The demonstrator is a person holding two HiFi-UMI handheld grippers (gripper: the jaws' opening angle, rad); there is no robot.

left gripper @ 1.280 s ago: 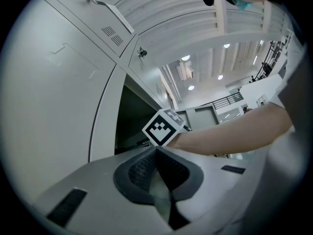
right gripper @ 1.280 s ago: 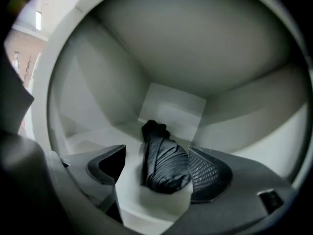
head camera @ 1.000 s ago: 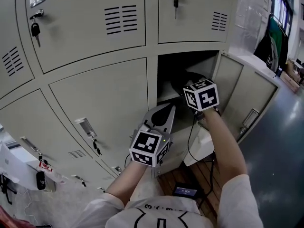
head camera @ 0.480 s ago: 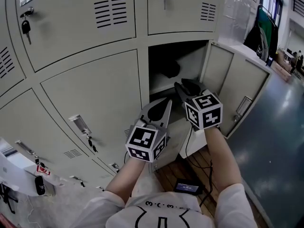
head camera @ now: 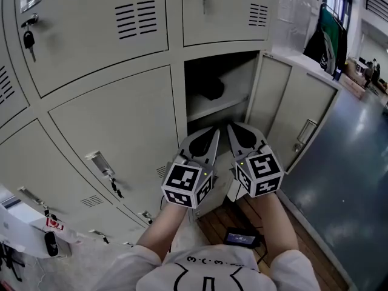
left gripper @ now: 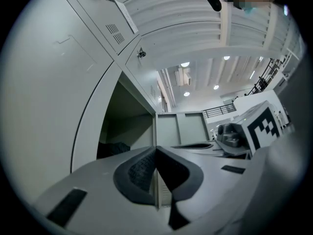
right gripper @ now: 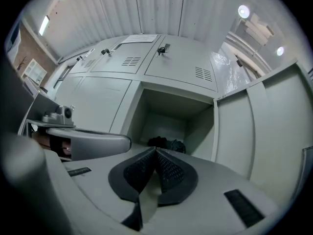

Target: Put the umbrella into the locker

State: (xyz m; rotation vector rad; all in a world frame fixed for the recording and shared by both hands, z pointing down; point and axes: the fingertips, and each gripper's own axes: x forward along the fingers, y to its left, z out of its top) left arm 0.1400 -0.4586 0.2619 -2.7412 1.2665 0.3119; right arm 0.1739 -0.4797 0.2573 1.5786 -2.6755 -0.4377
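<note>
Jaws together and empty on my left gripper [head camera: 212, 133] and right gripper [head camera: 233, 130], centre frame. The umbrella [head camera: 212, 88] lies on the open locker's [head camera: 237, 80] shelf above them; stowing looks done, so next I'd push the door [head camera: 285, 117], right, shut

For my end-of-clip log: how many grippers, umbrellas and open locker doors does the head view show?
Grippers: 2, the left gripper and the right gripper, both shut with nothing between the jaws
Umbrellas: 1, the dark umbrella lying on the shelf inside the open locker
Open locker doors: 1, the open locker door swung out to the right
Total: 4
</note>
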